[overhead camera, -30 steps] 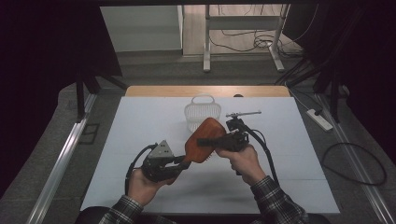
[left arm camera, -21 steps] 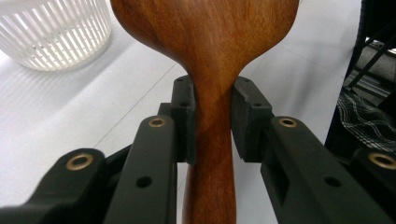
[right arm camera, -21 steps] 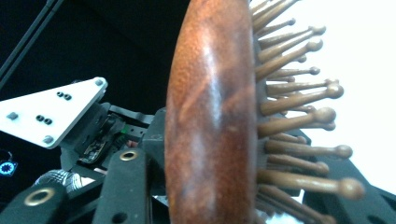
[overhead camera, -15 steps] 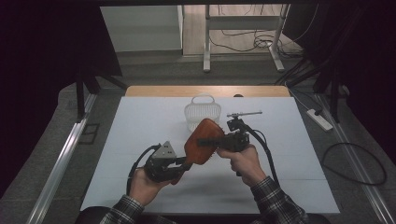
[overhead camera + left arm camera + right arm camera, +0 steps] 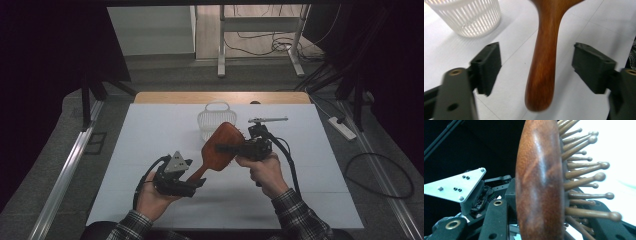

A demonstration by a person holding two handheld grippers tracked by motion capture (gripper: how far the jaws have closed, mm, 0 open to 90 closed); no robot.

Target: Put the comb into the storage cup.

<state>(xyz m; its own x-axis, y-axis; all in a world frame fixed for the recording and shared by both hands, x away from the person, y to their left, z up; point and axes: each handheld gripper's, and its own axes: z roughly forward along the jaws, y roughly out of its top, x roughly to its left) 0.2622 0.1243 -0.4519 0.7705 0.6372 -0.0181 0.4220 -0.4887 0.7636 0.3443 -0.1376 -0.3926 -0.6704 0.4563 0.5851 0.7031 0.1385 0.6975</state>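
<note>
Between the left gripper's two black jaws, which have just been opening and now stand wide, hangs the rounded handle end of a reddish-brown wooden paddle hairbrush, free of both flat pads. Its handle is smooth, glossy and tapered, swelling to a blunt tip. Across from it, the right gripper has its jaws clamped on the brush's broad oval head, one against the polished domed back, the other in among the bristles; it alone carries the brush above the table. Those bristles are slim wooden pins with small ball tips, splayed out from a dark cushion.

The handover looks nearly complete: the right hand has the brush, the left has let go but not yet drawn clear. Left to do, I judge, is placing the brush, perhaps in the white slatted plastic basket with its arched handle, just behind it on the matte white table cover.
</note>
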